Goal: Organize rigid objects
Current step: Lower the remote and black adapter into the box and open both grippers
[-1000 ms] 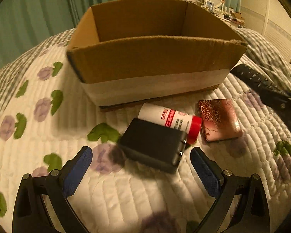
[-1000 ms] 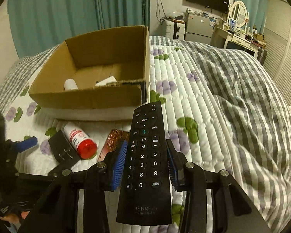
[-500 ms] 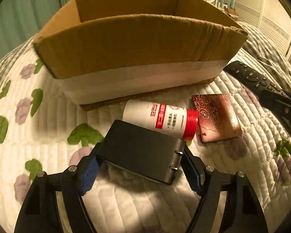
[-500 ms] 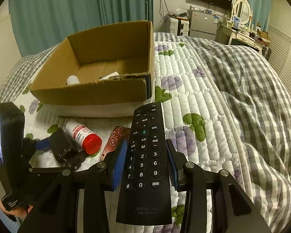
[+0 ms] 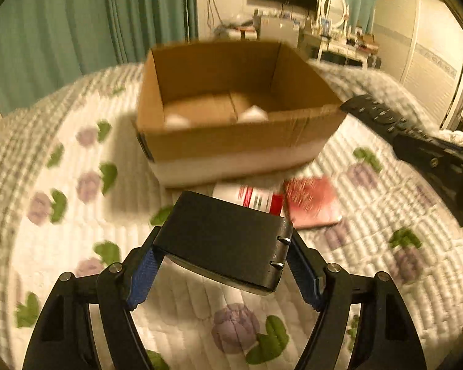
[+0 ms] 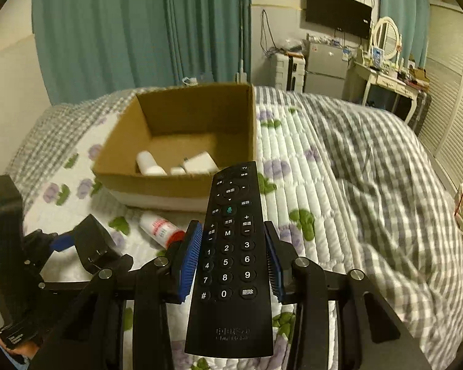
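Some white things already lie in the brown cardboard box (image 6: 182, 141) ahead, while the left gripper (image 5: 223, 273) squeezes a flat black plug block (image 5: 225, 240), the right gripper (image 6: 233, 262) squeezes a long black remote (image 6: 231, 262), and a white bottle with a red cap (image 6: 160, 228) and a shiny red card (image 5: 311, 205) wait on the quilt below.

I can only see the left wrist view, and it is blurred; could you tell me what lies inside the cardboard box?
Observer: A white bottle and a white boxy item lie on the floor of the cardboard box, close to its front wall.
Operator: Thank you. Does the right gripper have a proper hold on the remote?
Observer: Yes. The right gripper clamps the remote on both sides at its number keys, with the buttons facing up.
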